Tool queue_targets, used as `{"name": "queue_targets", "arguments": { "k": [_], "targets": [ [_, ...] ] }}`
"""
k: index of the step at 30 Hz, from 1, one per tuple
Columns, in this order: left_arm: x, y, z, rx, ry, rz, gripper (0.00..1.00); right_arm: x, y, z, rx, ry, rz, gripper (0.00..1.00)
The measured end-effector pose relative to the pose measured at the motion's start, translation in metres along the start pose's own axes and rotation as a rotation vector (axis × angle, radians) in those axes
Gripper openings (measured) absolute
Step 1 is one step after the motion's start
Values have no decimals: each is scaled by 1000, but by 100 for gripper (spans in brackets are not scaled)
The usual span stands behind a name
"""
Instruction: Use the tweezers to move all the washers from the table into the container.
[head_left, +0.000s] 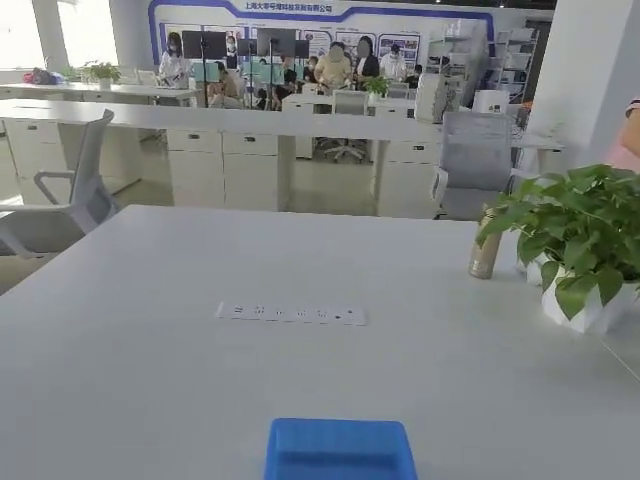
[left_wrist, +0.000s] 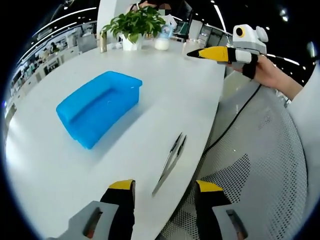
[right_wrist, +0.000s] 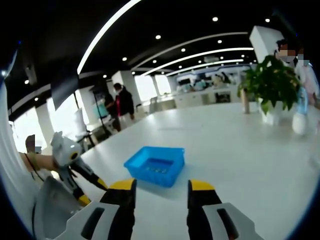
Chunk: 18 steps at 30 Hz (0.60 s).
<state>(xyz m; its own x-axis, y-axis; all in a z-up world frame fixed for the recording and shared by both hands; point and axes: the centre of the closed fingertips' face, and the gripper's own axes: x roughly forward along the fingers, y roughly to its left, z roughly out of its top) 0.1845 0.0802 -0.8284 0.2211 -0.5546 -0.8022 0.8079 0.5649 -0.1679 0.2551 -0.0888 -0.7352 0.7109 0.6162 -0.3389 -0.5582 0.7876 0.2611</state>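
Tweezers (left_wrist: 170, 161) lie flat near the table (left_wrist: 165, 75) edge, just ahead of and between the fingers of the left gripper (left_wrist: 164, 187), which stand wide apart and empty, seemingly aligned to grasp them. The blue container (left_wrist: 97, 107) sits beyond those fingertips. The right gripper (right_wrist: 161, 186), likewise parted and empty, faces it. Washers cannot be made out.

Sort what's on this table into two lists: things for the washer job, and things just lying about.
For the job:
tweezers
container
left gripper, open
right gripper, open

Lying about:
plant
bottle
socket strip
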Motion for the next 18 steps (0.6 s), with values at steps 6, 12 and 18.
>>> {"name": "queue_targets", "arguments": {
  "k": [6, 12, 18],
  "targets": [
    [-10, 5, 19, -33, -103, 46, 56, 2, 1, 3, -8, -7, -2, 40],
    [-26, 17, 43, -56, -254, 120, 66, 1, -2, 3, -26, -3, -20, 46],
    [-40, 25, 54, -89, -362, 156, 78, 0, -5, 6, -29, -21, -35, 52]
  ]
}}
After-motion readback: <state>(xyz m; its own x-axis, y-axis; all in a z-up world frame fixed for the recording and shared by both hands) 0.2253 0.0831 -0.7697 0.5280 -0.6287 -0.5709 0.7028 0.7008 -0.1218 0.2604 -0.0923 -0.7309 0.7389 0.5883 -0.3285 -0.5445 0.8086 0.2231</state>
